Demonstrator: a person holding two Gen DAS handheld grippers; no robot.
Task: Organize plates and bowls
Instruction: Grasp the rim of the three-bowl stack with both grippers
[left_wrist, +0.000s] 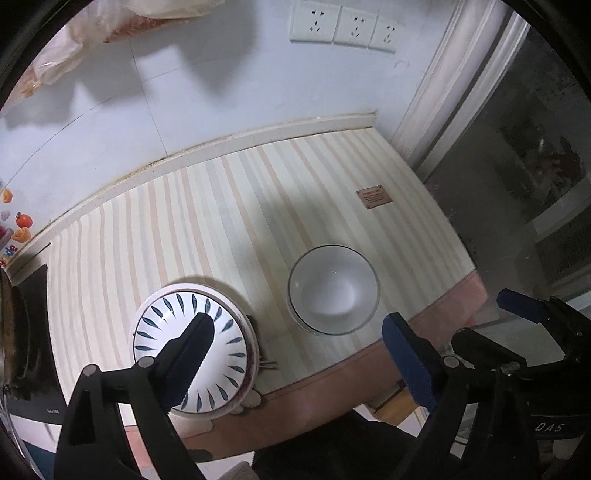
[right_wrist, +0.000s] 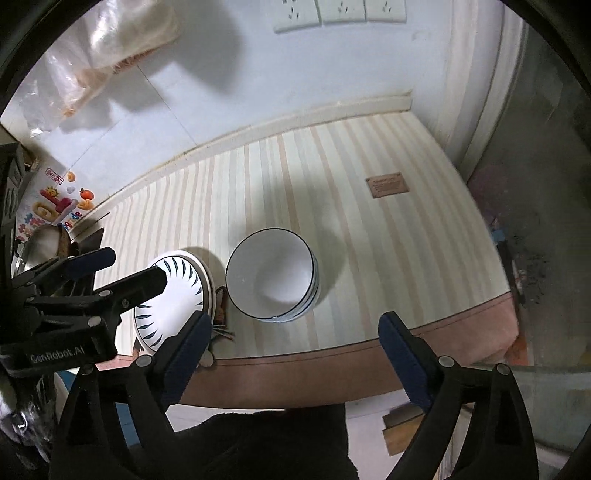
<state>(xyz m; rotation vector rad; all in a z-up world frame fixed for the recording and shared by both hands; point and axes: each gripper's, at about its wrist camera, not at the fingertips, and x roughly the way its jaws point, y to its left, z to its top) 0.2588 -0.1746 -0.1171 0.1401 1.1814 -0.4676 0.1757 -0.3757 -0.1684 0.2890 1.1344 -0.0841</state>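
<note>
A white dish with blue leaf marks lies on top of a wider plate near the table's front left edge; it shows too in the right wrist view. To its right stands a white bowl with a dark rim, which looks nested on others. My left gripper hangs above the two, open, with nothing between its fingers. My right gripper is likewise open and empty above the bowl's front side. Each gripper appears in the other's view: the right one, the left one.
The table wears a striped cloth with a pink front border and a small brown label. Behind are a white wall with sockets and a hanging plastic bag. A dark cooktop with a pot sits left; a glass door stands right.
</note>
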